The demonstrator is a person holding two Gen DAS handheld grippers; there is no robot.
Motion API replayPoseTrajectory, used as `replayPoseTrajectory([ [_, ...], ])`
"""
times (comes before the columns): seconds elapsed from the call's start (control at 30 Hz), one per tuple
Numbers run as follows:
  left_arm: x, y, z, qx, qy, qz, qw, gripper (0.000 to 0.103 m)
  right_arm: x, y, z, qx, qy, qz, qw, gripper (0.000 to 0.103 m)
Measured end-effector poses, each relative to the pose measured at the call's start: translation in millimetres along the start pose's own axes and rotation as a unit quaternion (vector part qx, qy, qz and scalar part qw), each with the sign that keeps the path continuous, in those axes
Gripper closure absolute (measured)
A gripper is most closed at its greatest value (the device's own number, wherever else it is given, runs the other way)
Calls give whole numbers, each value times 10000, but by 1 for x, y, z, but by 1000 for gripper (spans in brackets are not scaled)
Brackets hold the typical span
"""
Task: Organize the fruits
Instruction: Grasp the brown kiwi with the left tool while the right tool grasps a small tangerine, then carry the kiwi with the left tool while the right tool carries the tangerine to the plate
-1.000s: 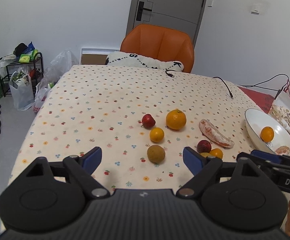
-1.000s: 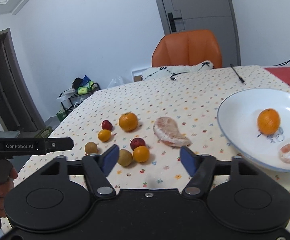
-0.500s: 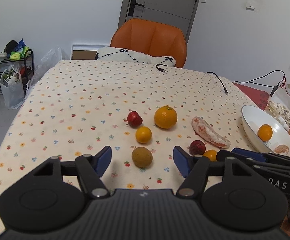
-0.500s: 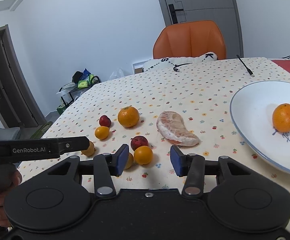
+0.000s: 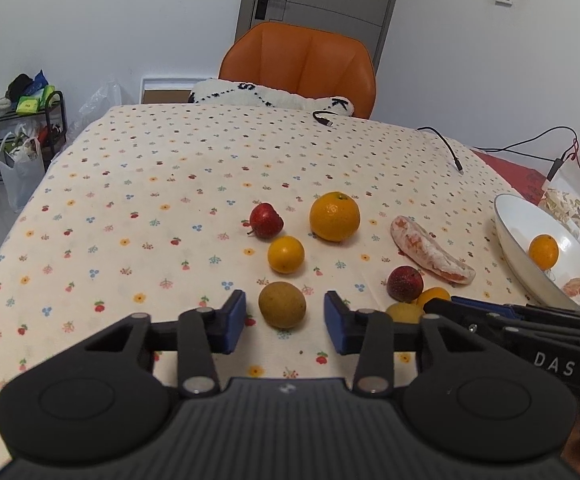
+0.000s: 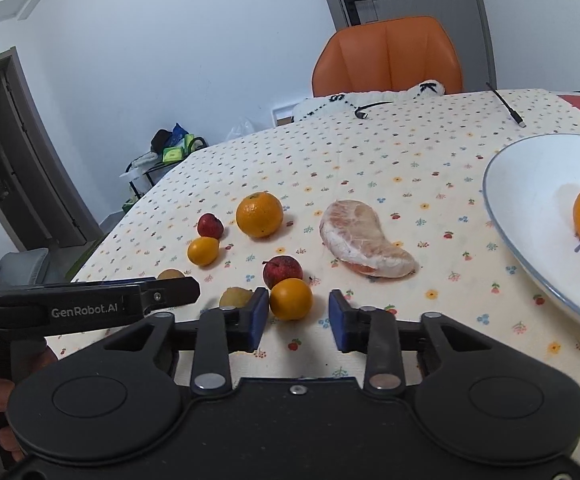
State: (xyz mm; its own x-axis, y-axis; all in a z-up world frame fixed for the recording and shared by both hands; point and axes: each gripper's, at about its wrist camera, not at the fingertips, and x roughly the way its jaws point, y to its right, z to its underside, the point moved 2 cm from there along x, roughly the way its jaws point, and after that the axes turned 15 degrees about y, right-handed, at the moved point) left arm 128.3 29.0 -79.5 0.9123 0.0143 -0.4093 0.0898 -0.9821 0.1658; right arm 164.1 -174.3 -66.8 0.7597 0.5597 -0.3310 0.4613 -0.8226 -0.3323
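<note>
Left gripper (image 5: 285, 322) is straddling the round brown fruit (image 5: 282, 304) with jaws spread, and right gripper (image 6: 298, 317) is bracketing the small orange citrus (image 6: 291, 299) likewise, lining up to grasp.

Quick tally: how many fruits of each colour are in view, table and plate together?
Orange: 4
Red: 2
Brown-yellow: 2
Pink peeled pieces: 2
Total: 10
</note>
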Motion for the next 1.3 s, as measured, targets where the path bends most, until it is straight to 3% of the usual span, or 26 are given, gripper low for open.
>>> replayPoseTrajectory([
  [0.07,0,-1,-1,-54,-21,23,10000,79,0,1,0,83,-31,-89,9999,82],
  [0.8,-26,32,-20,-1,332,508,9982,79,-43,12,-19,88,519,28,9986,82],
  [1.3,-32,72,-32,154,489,917,9945,79,-75,29,-37,55,935,326,9951,82],
])
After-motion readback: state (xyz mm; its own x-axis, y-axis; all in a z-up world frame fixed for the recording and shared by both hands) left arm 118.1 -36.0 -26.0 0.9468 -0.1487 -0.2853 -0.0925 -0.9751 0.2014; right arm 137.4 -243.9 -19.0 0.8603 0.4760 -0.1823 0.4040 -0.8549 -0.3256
